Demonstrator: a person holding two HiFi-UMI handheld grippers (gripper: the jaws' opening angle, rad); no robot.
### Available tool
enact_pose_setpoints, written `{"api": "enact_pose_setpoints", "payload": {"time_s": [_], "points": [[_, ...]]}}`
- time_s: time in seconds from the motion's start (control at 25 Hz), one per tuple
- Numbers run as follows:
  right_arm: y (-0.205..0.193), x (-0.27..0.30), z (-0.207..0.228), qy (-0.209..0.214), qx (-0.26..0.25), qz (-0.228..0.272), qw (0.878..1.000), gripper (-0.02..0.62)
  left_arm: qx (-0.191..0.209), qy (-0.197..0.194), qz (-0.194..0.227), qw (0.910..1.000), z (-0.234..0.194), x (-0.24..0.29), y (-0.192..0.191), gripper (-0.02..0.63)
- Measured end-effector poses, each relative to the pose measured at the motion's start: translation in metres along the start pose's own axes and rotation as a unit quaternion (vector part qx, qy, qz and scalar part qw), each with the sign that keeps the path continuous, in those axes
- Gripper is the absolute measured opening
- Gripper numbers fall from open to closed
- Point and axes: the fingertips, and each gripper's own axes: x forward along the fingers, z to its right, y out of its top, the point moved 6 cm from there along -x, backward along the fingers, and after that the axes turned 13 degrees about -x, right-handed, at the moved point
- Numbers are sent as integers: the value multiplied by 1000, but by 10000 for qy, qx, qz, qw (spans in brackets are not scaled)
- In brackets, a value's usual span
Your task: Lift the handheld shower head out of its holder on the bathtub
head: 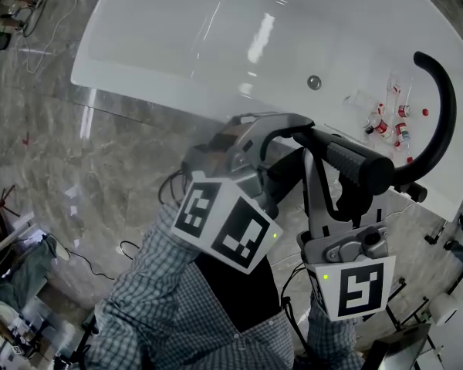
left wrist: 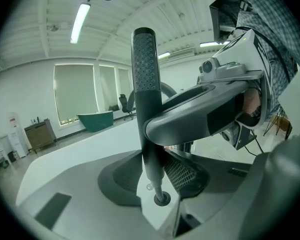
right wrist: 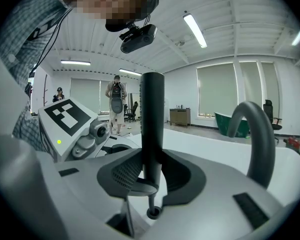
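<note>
Left claw (left wrist: 151, 178) and right claw (right wrist: 149, 178) each gripped the black handheld shower head (head: 356, 165), positioned over the white bathtub (head: 177, 37) rim.

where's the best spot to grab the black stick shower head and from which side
Probably the plain lower shaft of the black stick-shaped shower head, below its dotted spray face: it is narrow, straight and even, so pads can clamp across it. Come from the floor side of the white bathtub, clear of the curved black spout.
</note>
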Motion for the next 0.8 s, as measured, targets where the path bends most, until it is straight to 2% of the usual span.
{"api": "enact_pose_setpoints", "payload": {"time_s": [0.8], "points": [[96,-49,15,-85,-43,386,9992,120,214,102,234,9994,21,-53,94,112]]}}
